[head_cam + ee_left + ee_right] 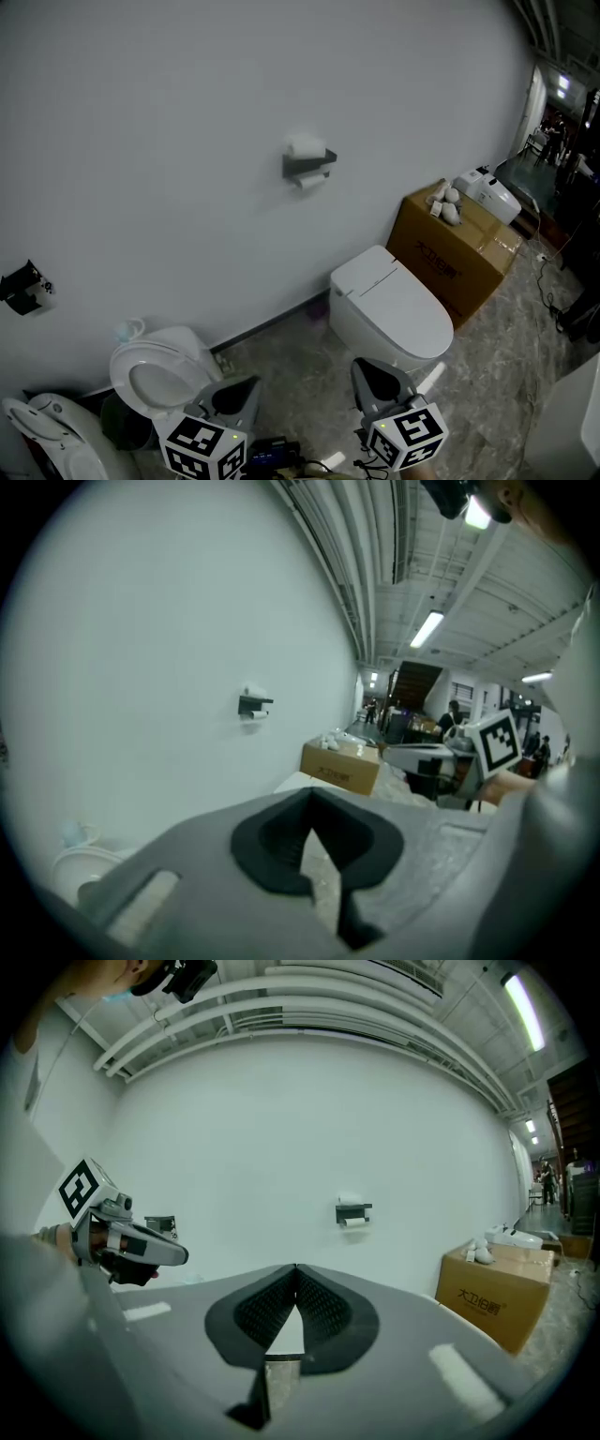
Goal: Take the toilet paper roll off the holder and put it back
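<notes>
A dark toilet paper holder (308, 164) is fixed to the white wall, well ahead of both grippers. One white roll (306, 145) rests on its top shelf and another roll (310, 182) hangs under it. The holder (253, 705) is small and far off in the left gripper view, and the holder (352, 1211) is small in the right gripper view too. My left gripper (234, 398) and right gripper (379, 379) sit low at the bottom edge, side by side, far from the wall. The left gripper (310, 794) is shut on nothing. The right gripper (296, 1267) is also shut and empty.
A closed white toilet (389, 305) stands below and right of the holder. A cardboard box (455, 246) with small items on top sits further right. An open-seat toilet (157, 375) is at the lower left, and a second dark wall holder (22, 287) at the far left.
</notes>
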Demonstrator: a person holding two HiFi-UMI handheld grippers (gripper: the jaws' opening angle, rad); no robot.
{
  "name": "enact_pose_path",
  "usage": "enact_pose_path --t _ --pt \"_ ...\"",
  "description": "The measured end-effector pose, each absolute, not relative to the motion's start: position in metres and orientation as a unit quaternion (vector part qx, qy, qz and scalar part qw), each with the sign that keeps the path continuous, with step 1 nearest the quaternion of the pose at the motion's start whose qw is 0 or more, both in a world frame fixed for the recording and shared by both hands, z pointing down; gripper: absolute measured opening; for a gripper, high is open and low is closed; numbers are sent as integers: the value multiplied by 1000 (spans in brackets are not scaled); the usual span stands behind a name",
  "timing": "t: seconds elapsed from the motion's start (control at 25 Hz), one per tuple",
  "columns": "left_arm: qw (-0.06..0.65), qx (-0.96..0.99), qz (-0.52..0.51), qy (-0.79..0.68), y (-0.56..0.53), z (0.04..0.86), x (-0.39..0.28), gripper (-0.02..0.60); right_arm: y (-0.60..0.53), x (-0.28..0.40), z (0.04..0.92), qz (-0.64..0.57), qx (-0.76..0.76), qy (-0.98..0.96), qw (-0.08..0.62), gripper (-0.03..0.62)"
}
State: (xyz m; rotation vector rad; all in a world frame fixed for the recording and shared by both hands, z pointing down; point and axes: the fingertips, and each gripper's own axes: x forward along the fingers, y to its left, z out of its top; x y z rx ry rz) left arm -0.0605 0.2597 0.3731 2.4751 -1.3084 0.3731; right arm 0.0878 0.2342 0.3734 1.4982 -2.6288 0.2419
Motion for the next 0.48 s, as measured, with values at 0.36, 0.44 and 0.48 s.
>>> enact_pose_path --t 0.36,0.44,0.48 --pt "155 865 131 -460 265 371 -53 -3 237 93 360 76 489 -869 10 12" --pt "155 864 130 -461 264 372 -51 -3 238 93 358 76 484 -872 3 70" --pt "155 864 131 -461 265 372 -50 -3 238 93 357 76 482 -873 1 95"
